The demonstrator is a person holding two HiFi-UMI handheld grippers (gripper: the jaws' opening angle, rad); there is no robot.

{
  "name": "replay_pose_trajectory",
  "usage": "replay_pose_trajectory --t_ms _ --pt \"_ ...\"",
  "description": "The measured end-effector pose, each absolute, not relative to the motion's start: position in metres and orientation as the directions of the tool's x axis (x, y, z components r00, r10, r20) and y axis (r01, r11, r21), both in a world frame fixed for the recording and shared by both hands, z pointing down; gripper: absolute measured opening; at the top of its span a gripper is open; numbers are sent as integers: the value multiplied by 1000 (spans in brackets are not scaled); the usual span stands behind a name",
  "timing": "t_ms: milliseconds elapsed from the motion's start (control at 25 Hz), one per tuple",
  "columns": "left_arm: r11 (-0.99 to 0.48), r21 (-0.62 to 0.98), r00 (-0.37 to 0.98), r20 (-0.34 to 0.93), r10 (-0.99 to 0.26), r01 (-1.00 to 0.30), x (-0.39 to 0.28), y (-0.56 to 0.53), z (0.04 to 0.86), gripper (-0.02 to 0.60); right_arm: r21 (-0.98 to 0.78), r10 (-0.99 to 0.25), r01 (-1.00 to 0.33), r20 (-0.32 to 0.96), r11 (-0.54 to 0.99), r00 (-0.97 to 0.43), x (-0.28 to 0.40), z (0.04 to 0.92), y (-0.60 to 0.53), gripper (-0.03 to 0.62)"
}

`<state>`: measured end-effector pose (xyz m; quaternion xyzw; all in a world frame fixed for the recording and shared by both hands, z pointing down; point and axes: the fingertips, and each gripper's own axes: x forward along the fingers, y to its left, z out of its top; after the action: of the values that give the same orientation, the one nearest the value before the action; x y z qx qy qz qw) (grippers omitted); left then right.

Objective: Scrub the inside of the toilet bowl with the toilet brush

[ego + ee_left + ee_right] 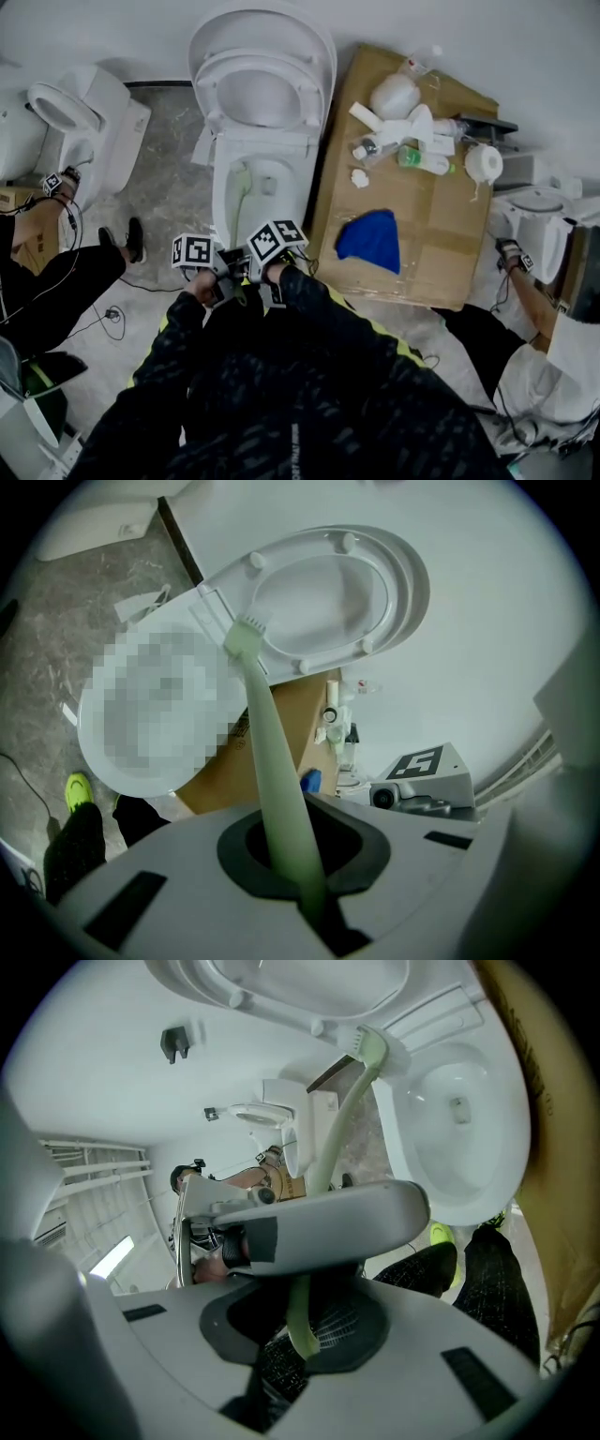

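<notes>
The white toilet bowl (221,202) stands in the middle with its seat and lid (261,58) raised against the wall. A pale green toilet brush (242,190) reaches down into the bowl. In the left gripper view its head (246,630) is near the seat hinge. My left gripper (225,270) is shut on the brush handle (277,789). My right gripper (259,268) sits just behind the left one, shut on the handle's curved end (298,1330). The right gripper view shows the bowl (459,1138) and the brush head (367,1046) at its rim.
A cardboard sheet (422,262) lies right of the toilet with a blue cloth (370,240), bottles (412,157) and a paper roll (485,162). Other toilets stand at left (80,117) and right (542,225), each with a person beside it.
</notes>
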<state>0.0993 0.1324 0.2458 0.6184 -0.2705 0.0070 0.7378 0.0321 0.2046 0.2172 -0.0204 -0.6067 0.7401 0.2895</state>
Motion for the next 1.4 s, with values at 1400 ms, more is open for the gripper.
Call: replay_pose_trajectory --t_ms 1400 --pt "-57 946 927 298 -225 -318 101 373 154 10 -920 221 -390 386 25 -896 21 136 437 64"
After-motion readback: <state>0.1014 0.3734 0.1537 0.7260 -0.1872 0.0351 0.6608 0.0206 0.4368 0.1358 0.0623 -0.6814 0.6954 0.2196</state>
